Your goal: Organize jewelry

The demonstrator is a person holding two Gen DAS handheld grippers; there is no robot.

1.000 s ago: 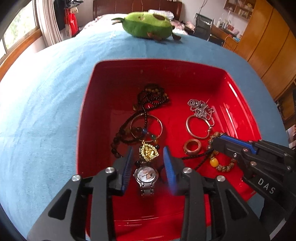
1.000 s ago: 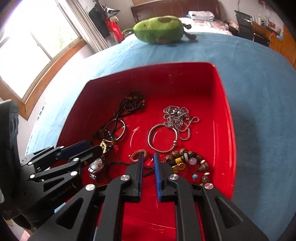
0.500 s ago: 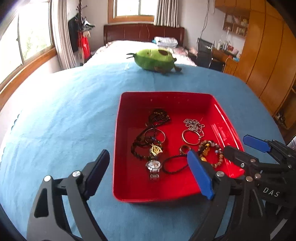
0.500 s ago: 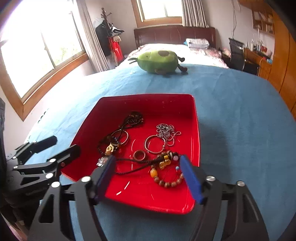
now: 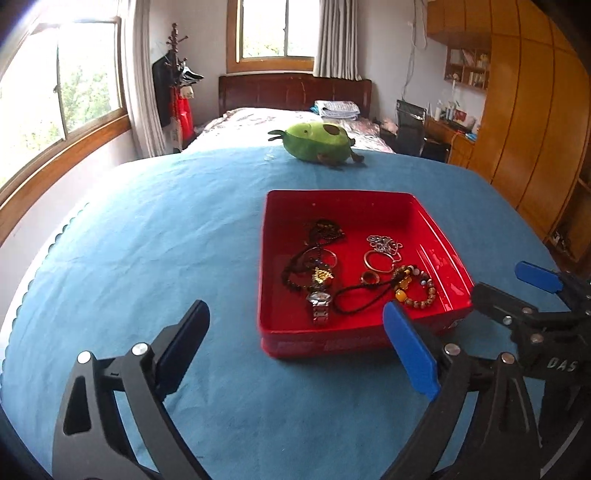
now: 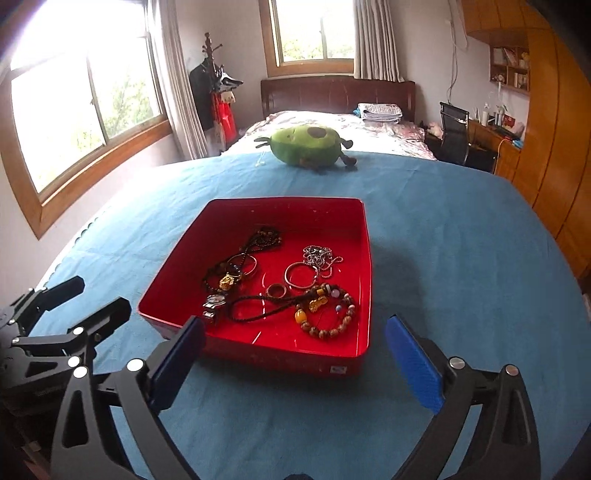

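A home bedroom — bed [image 6: 332, 123] with wooden headboard [image 6: 338, 96], curtained windows [image 6: 314, 31], wardrobe [image 5: 532, 122].

- Tray [image 6: 364, 236]: glossy red plastic, smooth.
- Cloth [image 6: 461, 258] on the counter: matt blue fabric, finely napped.
- Watch [image 5: 320, 301]: shiny silver metal.
- Chain [image 6: 319, 256]: bright metal links.
- Bracelet [image 6: 332, 325]: polished beads.
- Toy [image 6: 306, 144]: soft green plush.
- Left gripper [image 5: 295, 343]: matt black plastic, blue pads.
- Wardrobe [image 5: 532, 122]: smooth varnished wood.

At centre right of the frame a red tray [image 5: 364, 334] sits on a blue cloth [image 5: 147, 258], holding a watch [image 5: 320, 301], beaded bracelet [image 5: 417, 288] and silver chain [image 5: 384, 243]. The left gripper [image 5: 295, 343] fills the bottom, its jaws opening with nothing between them.
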